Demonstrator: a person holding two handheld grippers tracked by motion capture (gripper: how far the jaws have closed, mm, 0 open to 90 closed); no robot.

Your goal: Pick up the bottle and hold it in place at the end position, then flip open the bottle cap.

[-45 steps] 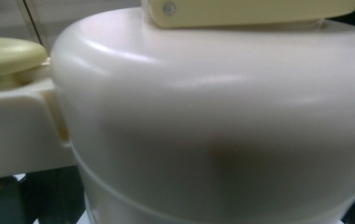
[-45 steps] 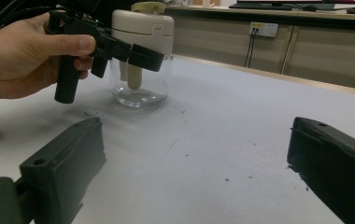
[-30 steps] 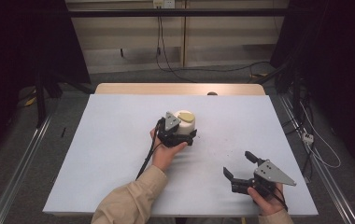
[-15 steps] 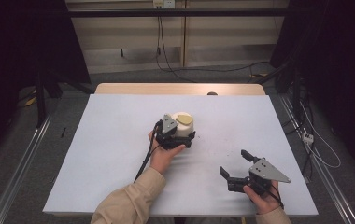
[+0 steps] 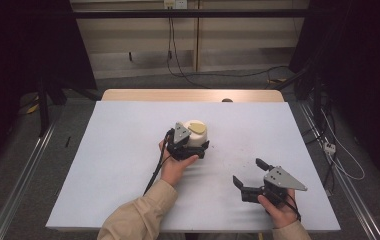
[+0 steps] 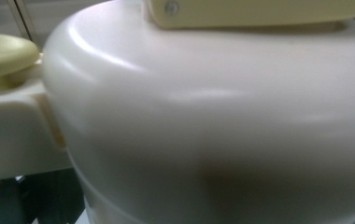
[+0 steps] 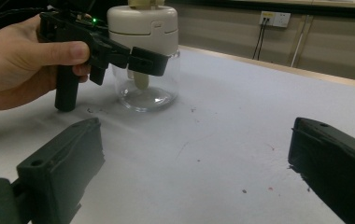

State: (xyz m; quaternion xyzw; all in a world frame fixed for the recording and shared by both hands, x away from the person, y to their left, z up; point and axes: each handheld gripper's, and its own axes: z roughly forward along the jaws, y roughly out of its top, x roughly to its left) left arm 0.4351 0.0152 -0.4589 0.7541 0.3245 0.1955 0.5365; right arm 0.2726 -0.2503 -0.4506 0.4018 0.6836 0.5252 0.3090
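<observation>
High view, table: white top with wide bare stretches left and far; a wooden edge shows along the far side.
Jar: clear glass jar with a cream lid stands near the table's middle, well clear of every edge.
Jar contents: a pale stem hangs inside; otherwise it seems empty, though glare blurs it.
Left gripper: left gripper sits against the jar, one jaw across the glass below the lid; probably clamped, but I cannot tell.
Right gripper: right gripper rests near the near-right edge, jaws spread, holding nothing.
Writing: none legible.
</observation>
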